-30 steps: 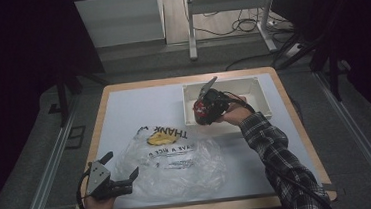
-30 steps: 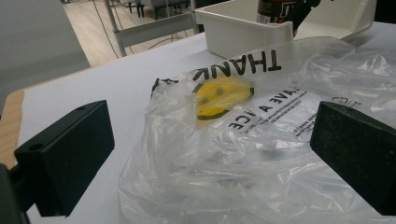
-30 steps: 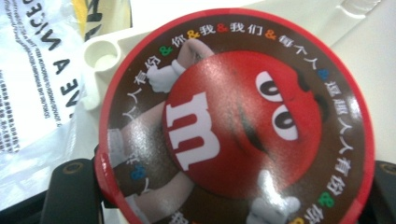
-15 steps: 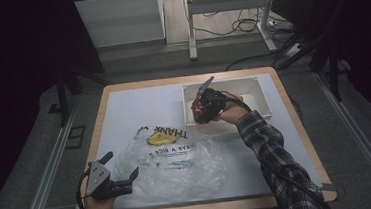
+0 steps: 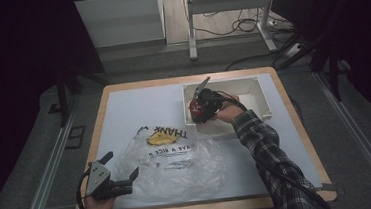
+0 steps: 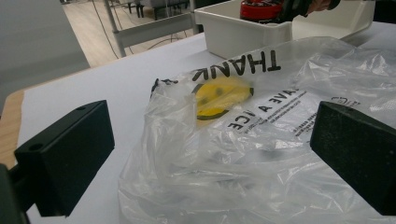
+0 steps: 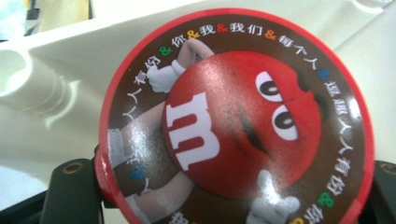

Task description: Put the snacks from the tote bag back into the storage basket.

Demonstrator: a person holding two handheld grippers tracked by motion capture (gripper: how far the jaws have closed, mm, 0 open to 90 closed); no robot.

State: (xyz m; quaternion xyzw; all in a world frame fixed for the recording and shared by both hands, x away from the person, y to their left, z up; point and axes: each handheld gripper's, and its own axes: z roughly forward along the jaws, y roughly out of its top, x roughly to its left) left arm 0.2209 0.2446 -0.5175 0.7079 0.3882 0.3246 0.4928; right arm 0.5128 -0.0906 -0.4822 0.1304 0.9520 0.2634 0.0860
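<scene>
The right gripper (image 5: 199, 102) clamps a red candy tin (image 7: 236, 121), its lid showing the "m" mascot, over the white bin (image 5: 254, 110). The left gripper (image 5: 121, 170), jaws open, rests beside the "THANK" plastic bag (image 6: 261, 135) on the tabletop (image 5: 138, 108).

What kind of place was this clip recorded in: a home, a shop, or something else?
Most likely a lab or workshop bench set up for recording, not a home. A wood-edged table stands between metal floor rails, loose cables lie behind it, and dark screens flank it.
</scene>
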